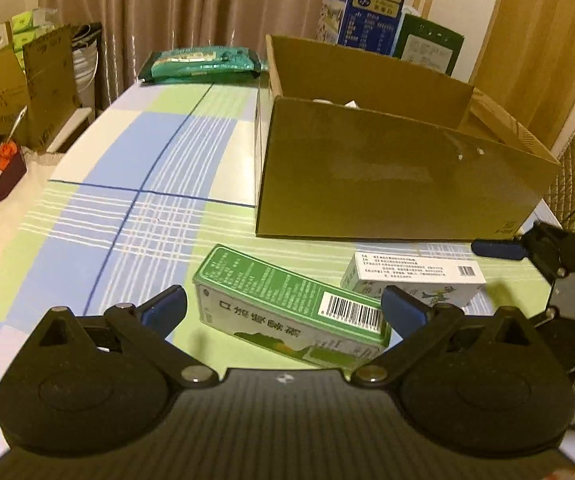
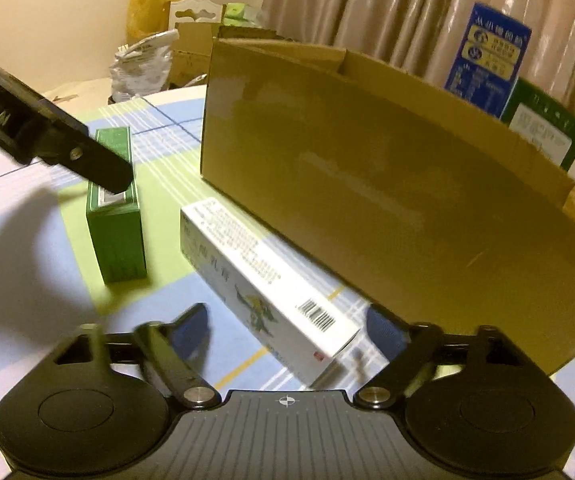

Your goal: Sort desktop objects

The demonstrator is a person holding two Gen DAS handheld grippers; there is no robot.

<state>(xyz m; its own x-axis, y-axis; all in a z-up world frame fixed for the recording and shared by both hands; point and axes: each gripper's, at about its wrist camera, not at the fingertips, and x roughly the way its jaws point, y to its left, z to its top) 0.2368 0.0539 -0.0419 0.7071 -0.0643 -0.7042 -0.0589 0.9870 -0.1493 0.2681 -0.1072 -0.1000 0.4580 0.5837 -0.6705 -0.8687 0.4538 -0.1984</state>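
Left wrist view, near to far. Left hand-held gripper (image 1: 283,308) at the bottom of the frame, jaws spread, blue-padded fingertips (image 1: 167,306) on either side of the near end of a long green cardboard carton with a barcode (image 1: 287,304); pads not pressing on it. The carton lies flat on the checked blue, green and white tabletop (image 1: 127,208). Just right of it, touching or nearly so, lies a white rectangular carton with printed text and a barcode (image 1: 415,276). Right hand-held gripper (image 1: 547,252) at the right edge, one blue fingertip near that white carton.

Right wrist view: right hand-held gripper (image 2: 287,330) jaws spread, no earlier frame to compare; white carton (image 2: 263,276) runs between the fingers, contact unclear through motion blur. Green carton (image 2: 115,208) centre left, under the left gripper's black finger (image 2: 87,160).

Behind both cartons, mid-frame, a large open brown cardboard box (image 1: 387,184). Farther back, upper centre, a teal plastic packet (image 1: 203,62) at the tabletop's far edge, then beige curtains (image 1: 187,4).
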